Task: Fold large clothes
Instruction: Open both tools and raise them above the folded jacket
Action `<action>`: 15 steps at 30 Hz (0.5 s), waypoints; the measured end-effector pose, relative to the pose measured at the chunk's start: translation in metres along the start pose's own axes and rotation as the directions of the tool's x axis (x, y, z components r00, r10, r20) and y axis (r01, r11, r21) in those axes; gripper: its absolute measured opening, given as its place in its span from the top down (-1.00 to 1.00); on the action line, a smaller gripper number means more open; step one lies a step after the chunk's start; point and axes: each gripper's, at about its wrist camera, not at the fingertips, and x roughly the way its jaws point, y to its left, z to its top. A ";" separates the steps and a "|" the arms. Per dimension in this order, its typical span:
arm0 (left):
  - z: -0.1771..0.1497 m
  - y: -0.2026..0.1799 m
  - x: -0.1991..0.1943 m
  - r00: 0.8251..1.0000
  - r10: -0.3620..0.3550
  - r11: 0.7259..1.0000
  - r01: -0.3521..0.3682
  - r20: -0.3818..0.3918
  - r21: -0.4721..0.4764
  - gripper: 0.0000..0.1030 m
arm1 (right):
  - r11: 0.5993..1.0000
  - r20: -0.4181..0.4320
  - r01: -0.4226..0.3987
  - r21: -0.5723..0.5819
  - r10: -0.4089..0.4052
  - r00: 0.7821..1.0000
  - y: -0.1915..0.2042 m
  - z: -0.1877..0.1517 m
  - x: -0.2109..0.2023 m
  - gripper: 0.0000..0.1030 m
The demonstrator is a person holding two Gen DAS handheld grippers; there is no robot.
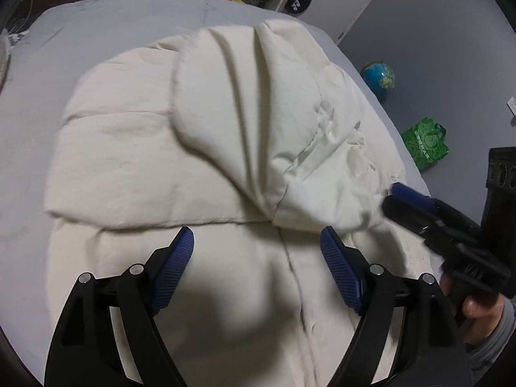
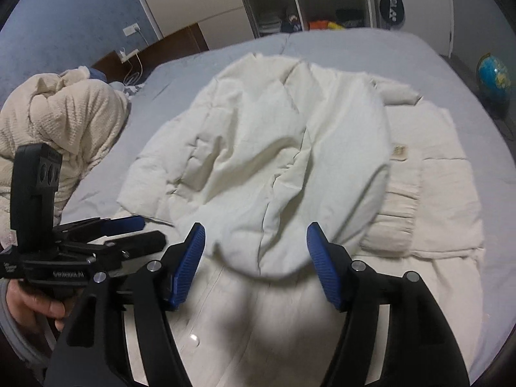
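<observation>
Cream coat (image 1: 200,135) spread on grey bed (image 1: 106,22), hood flopped over its middle. Left tongs (image 1: 256,248) and right tongs (image 2: 256,245) — both gaping, holding nothing — above coat.

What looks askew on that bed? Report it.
The cream padded jacket is folded unevenly: its turned-over flap lies slanted and creased across the body rather than square. A second cream garment sits bunched in a heap at the grey bed's far left edge. Nothing looks spilled or damaged.

black claws (image 1: 257,238), blue ribbed pads (image 2: 193,259), grey sleeve (image 1: 503,325).
</observation>
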 end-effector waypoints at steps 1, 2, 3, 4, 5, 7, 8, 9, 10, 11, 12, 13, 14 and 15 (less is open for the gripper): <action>-0.003 0.002 -0.009 1.000 0.010 1.000 -0.010 0.009 -0.001 -0.50 | 1.000 0.008 0.003 -0.002 -0.003 1.000 -0.001 -0.002 -0.006 -0.23; -0.014 0.008 -0.014 1.000 0.021 1.000 -0.021 0.016 0.000 -0.50 | 1.000 0.021 0.008 -0.009 -0.008 1.000 0.003 -0.003 -0.016 -0.24; -0.016 0.010 -0.018 0.999 0.037 0.999 -0.037 0.022 0.002 -0.51 | 1.000 0.033 0.016 -0.018 -0.016 0.999 0.005 -0.005 -0.024 -0.27; -0.018 0.011 -0.025 0.998 0.054 0.999 -0.054 0.026 0.003 -0.51 | 0.999 0.041 0.023 -0.025 -0.022 0.999 0.004 -0.006 -0.031 -0.30; -0.023 0.012 -0.033 0.997 0.072 0.997 -0.072 0.032 0.006 -0.52 | 0.999 0.053 0.033 -0.040 -0.031 0.998 0.007 -0.008 -0.040 -0.31; -0.034 0.015 -0.044 0.994 0.099 0.995 -0.100 0.040 0.014 -0.56 | 0.997 0.071 0.049 -0.056 -0.045 0.996 0.008 -0.013 -0.055 -0.36; -0.039 0.019 -0.051 0.993 0.110 0.994 -0.111 0.043 0.017 -0.58 | 0.996 0.081 0.061 -0.064 -0.056 0.995 0.010 -0.015 -0.065 -0.38; -0.043 0.019 -0.055 0.992 0.116 0.993 -0.117 0.046 0.018 -0.59 | 0.995 0.084 0.069 -0.068 -0.063 0.994 0.007 -0.017 -0.072 -0.40; -0.050 0.015 -0.055 0.991 0.121 0.992 -0.122 0.049 0.015 -0.59 | 0.994 0.087 0.083 -0.071 -0.077 0.993 0.008 -0.018 -0.078 -0.43; -0.054 0.016 -0.060 0.991 0.128 0.992 -0.129 0.049 0.011 -0.60 | 0.992 0.094 0.103 -0.074 -0.096 0.991 0.009 -0.021 -0.086 -0.46; -0.059 0.017 -0.064 0.989 0.138 0.990 -0.138 0.046 0.006 -0.61 | 0.990 0.100 0.120 -0.078 -0.112 0.989 0.010 -0.023 -0.094 -0.53; -0.064 0.019 -0.068 0.987 0.154 0.988 -0.154 0.038 -0.003 -0.61 | 0.988 0.106 0.132 -0.080 -0.123 0.987 0.011 -0.024 -0.099 -0.56; -0.068 0.025 -0.073 0.985 0.167 0.986 -0.167 0.030 -0.015 -0.61 | 0.985 0.117 0.150 -0.080 -0.141 0.983 0.011 -0.028 -0.109 -0.57; -0.070 0.027 -0.074 0.984 0.175 0.984 -0.175 0.023 -0.029 -0.61 | 0.984 0.120 0.159 -0.078 -0.149 0.982 0.009 -0.031 -0.114 -0.59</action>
